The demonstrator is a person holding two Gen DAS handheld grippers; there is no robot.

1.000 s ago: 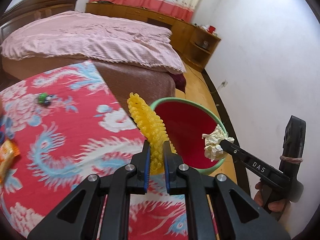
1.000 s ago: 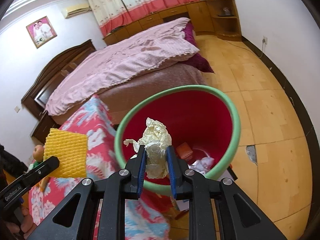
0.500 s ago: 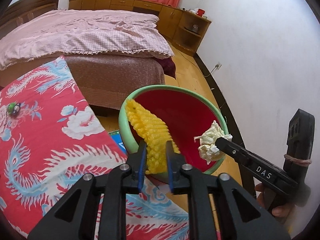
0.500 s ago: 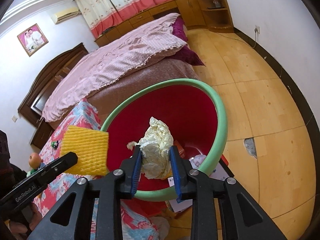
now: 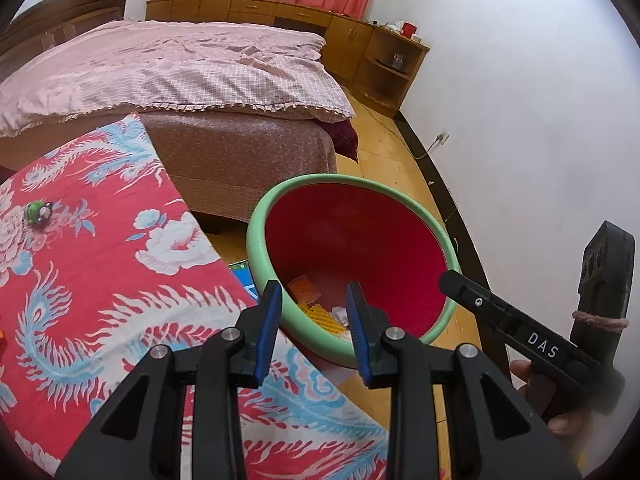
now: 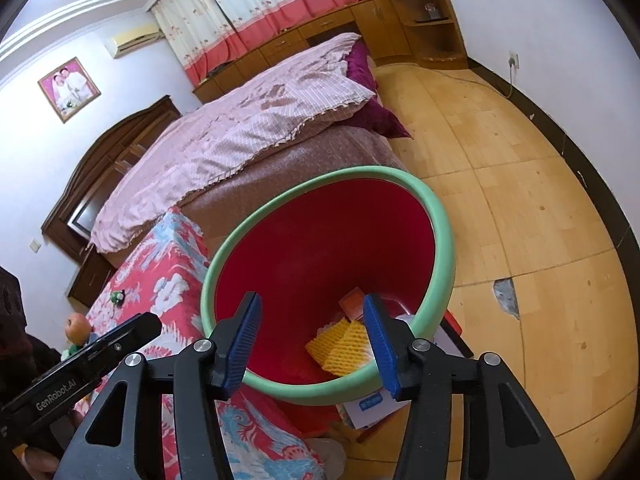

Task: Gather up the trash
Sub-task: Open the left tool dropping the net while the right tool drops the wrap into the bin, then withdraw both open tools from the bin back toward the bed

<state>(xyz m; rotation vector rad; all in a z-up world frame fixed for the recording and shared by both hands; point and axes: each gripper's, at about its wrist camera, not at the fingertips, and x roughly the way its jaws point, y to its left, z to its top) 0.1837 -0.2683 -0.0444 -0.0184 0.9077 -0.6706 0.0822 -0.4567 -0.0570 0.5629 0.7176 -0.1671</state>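
Left wrist view: at far left a small green toy (image 5: 38, 212) sits on the red floral cloth (image 5: 100, 280) covering the table. Right of it, the left gripper (image 5: 314, 310) hangs over the near rim of the red bin (image 5: 256, 236) with its green lip, jaws opening, nothing between the blue pads (image 5: 267, 320). Inside the bin lie the yellow foam net (image 5: 322, 315), an orange wrapper (image 5: 305, 288) and a bit of white tissue (image 5: 340, 312). Further right, the right gripper (image 5: 452, 280) reaches in over the bin's far rim.

Right wrist view: from the left, the left gripper's black finger enters. The right gripper (image 6: 312, 340) is over the bin, jaws opening and empty, the foam net lying below on the bin floor. A pink-covered bed (image 6: 248, 128) stands behind.
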